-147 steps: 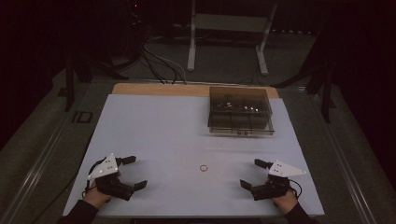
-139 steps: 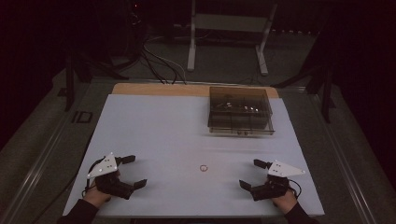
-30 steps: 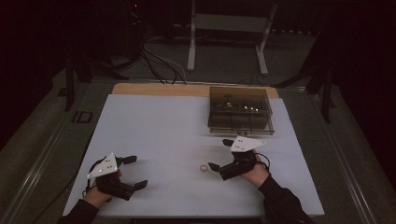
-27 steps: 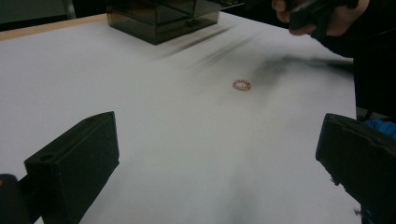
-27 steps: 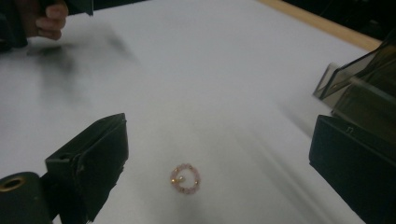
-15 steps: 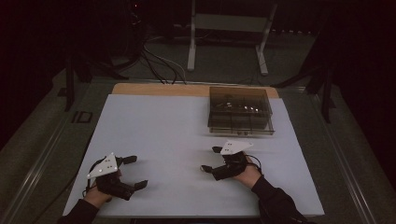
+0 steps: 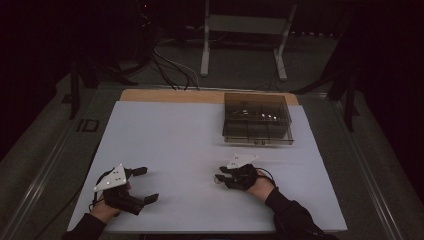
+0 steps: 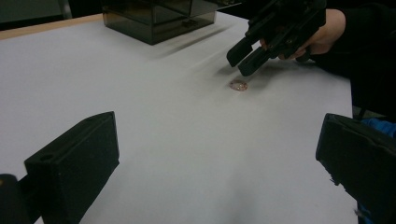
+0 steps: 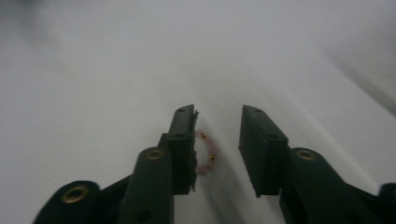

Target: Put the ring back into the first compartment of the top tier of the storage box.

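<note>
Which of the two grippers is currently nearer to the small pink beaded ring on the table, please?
The right. The right gripper is over the beaded ring, which lies between its jaws, not yet clamped. The left gripper rests well away near the table's left front, jaws wide.

No text, label, brand, number or sign can be read in these pictures, neither on the white table [image 7: 190, 135] nor on the dark clear box [image 7: 257, 120].

A dark clear box [image 7: 257, 119] (smoky, see-through) sits on the white table [image 7: 170, 140].
</note>
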The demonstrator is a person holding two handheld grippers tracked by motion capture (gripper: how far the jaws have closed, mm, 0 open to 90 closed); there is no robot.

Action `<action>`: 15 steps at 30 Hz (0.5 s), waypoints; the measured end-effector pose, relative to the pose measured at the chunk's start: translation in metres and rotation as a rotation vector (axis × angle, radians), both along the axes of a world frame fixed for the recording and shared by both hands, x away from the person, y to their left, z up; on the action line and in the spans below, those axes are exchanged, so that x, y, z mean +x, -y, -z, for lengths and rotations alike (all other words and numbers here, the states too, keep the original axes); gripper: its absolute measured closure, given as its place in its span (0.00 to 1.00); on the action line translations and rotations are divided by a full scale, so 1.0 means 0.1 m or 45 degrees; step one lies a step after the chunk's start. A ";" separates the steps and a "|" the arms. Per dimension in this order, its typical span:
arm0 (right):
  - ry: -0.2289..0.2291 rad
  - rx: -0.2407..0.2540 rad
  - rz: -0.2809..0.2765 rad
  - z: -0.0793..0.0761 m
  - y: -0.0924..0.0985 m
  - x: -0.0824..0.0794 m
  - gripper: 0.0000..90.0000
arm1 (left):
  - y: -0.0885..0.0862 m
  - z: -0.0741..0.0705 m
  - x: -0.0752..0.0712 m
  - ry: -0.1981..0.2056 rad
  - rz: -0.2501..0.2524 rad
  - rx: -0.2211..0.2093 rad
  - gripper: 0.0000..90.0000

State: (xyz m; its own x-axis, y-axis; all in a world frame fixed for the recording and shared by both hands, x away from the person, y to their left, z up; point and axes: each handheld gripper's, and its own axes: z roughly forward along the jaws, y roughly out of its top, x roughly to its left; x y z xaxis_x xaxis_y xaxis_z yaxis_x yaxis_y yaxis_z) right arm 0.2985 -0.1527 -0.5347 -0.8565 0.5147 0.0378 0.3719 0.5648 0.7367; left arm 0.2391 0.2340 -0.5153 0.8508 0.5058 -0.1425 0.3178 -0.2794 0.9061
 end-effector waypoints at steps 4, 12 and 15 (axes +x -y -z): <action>-0.013 -0.028 0.005 0.05 -0.02 0.02 0.82 | 0.00 0.00 0.00 0.003 0.000 -0.001 0.01; -0.027 -0.057 0.004 0.11 -0.05 0.05 0.92 | 0.01 0.00 0.00 0.002 0.007 0.010 0.01; -0.028 -0.061 0.004 0.11 -0.05 0.05 0.93 | 0.01 0.01 0.00 -0.001 0.006 0.009 0.01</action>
State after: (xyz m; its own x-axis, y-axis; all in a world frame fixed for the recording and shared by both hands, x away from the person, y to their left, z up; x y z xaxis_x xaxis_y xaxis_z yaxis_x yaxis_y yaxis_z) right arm 0.3036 -0.1473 -0.5455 -0.8542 0.5189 0.0320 0.3894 0.5979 0.7006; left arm 0.2389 0.2329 -0.5160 0.8531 0.5026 -0.1397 0.3173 -0.2873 0.9038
